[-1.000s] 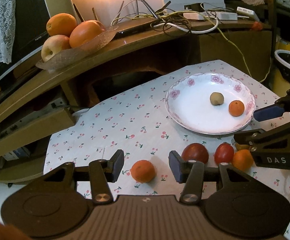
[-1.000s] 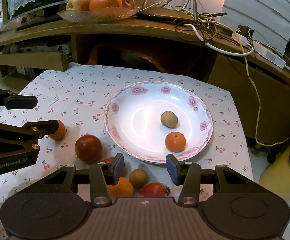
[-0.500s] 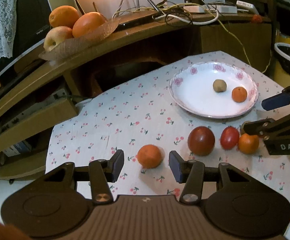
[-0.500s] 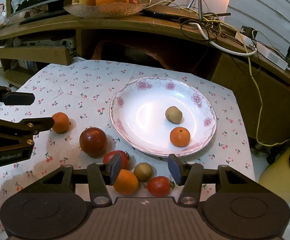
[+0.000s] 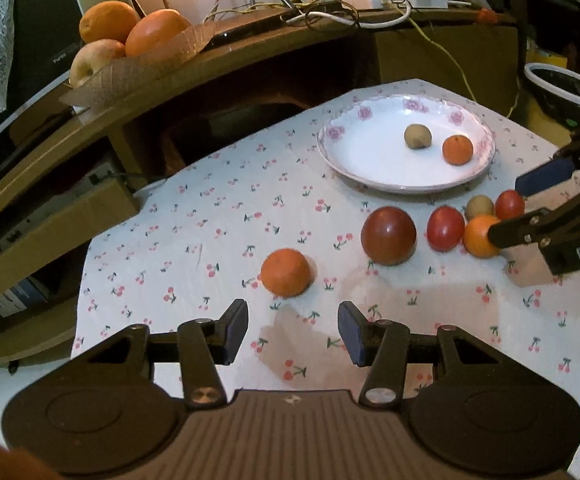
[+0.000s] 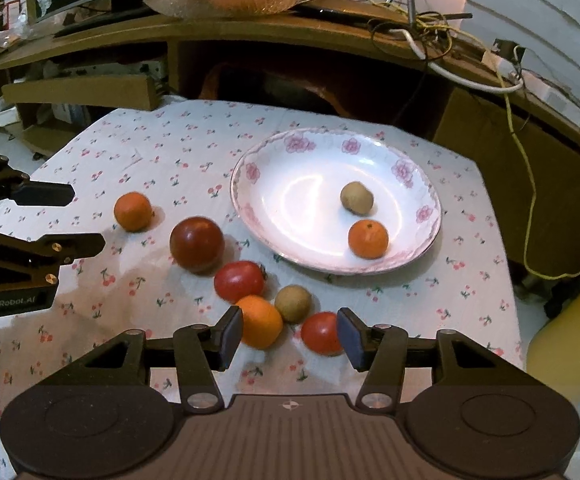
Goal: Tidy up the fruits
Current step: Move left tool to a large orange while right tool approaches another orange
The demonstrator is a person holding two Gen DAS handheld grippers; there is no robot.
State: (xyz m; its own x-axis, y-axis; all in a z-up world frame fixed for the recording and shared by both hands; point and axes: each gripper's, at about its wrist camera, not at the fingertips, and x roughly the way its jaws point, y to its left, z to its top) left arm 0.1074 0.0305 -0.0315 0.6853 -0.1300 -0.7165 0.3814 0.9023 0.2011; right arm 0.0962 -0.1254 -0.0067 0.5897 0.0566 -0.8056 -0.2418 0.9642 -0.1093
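Fruit lies loose on the cherry-print counter [image 6: 177,148] near a flowered plate [image 6: 290,148]. The right wrist view shows the whole near cluster: dark red tomato [image 6: 196,244], red tomato [image 6: 238,281], orange [image 6: 259,321], brown kiwi [image 6: 293,303] and small red tomato [image 6: 321,333]; in the left wrist view the right gripper's finger covers part of that orange [image 5: 478,236]. Only the left view takes in the dark bowl [image 5: 566,88] beyond the counter's right edge.

On the plate sit a kiwi [image 6: 356,198] and a mandarin [image 6: 368,239], with bare white room on its left half. A lone mandarin [image 5: 285,272] rests well left of the cluster, open cloth around it.

Left gripper [image 5: 293,330] hovers just short of that mandarin, jaws moderately apart and empty. Right gripper [image 6: 289,332] has its jaws moderately apart, gripping nothing, the orange and small tomato just ahead of its tips.
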